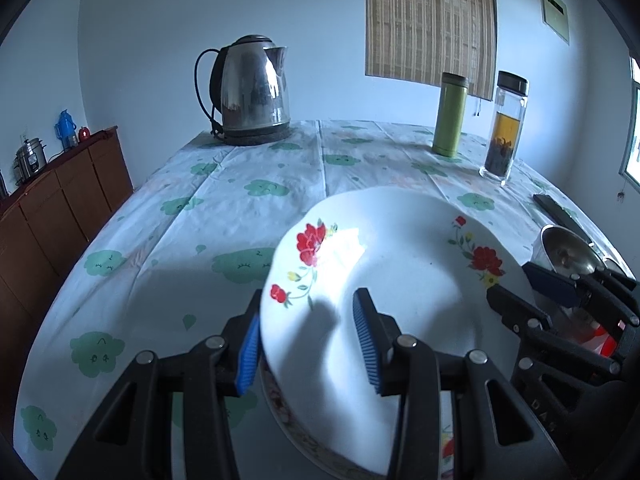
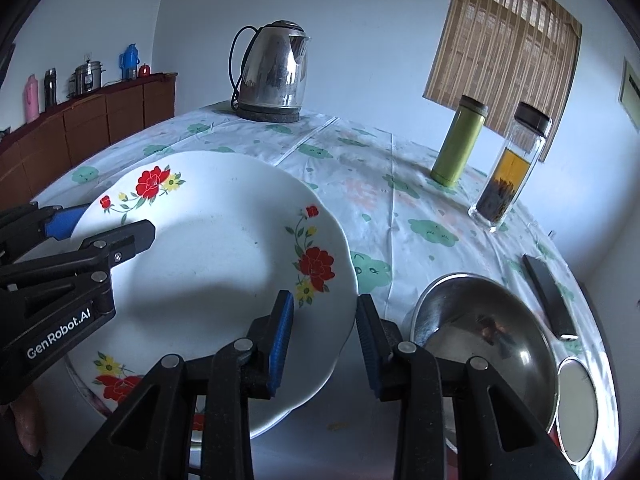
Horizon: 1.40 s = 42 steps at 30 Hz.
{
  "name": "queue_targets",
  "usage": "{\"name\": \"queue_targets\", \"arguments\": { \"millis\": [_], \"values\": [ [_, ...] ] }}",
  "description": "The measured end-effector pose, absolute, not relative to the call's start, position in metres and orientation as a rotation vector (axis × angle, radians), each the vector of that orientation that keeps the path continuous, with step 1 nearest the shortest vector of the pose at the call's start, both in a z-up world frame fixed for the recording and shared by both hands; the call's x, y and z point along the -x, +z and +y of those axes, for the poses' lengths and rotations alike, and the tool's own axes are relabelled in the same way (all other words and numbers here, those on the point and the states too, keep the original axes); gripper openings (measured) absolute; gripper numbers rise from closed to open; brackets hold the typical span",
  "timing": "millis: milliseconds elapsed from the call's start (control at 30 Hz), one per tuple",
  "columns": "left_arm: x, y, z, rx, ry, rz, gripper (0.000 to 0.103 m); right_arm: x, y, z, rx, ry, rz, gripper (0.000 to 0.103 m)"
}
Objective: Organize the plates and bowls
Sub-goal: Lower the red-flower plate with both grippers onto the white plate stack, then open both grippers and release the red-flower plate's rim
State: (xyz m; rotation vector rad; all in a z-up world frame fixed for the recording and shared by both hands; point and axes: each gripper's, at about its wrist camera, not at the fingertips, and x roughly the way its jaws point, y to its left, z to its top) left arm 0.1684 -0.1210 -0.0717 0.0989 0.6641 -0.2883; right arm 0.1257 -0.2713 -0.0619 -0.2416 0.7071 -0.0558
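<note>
A white plate (image 1: 420, 272) (image 2: 220, 260) with red flowers lies over a second flowered plate (image 2: 112, 388) (image 1: 288, 428); whether they touch I cannot tell. My left gripper (image 1: 308, 300) (image 2: 114, 222) is shut on the top plate's left rim, one blue pad outside the edge and one inside. On the opposite rim my right gripper (image 2: 324, 304) (image 1: 510, 282) is shut the same way. Right of the plates stands a steel bowl (image 2: 480, 328) (image 1: 568, 252), apart from both grippers.
On the flowered tablecloth stand a steel kettle (image 1: 252, 92) (image 2: 276, 76) at the far side, plus a green flask (image 2: 460, 140) and a glass tea bottle (image 2: 508, 168) at the right. A black flat device (image 2: 550, 296) and a small round lid (image 2: 576, 408) lie by the bowl. A wooden cabinet (image 1: 60, 200) is on the left.
</note>
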Motion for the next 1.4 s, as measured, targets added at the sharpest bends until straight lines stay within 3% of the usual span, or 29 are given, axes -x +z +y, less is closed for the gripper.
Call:
{"name": "queue_targets", "arguments": {
  "millis": [833, 933, 1067, 1167, 1400],
  "values": [
    [-0.171, -0.073, -0.119, -0.120, -0.264, 0.682, 0.041, -0.118, -0.062, -0.253, 0.308, -0.028, 0.670, 0.035],
    [-0.170, -0.074, -0.126, -0.146, -0.278, 0.682, 0.052, -0.118, -0.060, -0.252, 0.305, -0.024, 0.661, 0.035],
    [-0.170, -0.074, -0.127, -0.156, -0.273, 0.683, 0.052, -0.119, -0.058, -0.257, 0.284, -0.031, 0.660, 0.035],
    [-0.171, -0.074, -0.128, -0.159, -0.289, 0.687, 0.060, -0.119, -0.058, -0.259, 0.272, -0.027, 0.660, 0.035],
    [-0.170, -0.074, -0.128, -0.156, -0.295, 0.688, 0.064, -0.119, -0.058, -0.262, 0.240, -0.008, 0.664, 0.036]
  ]
}}
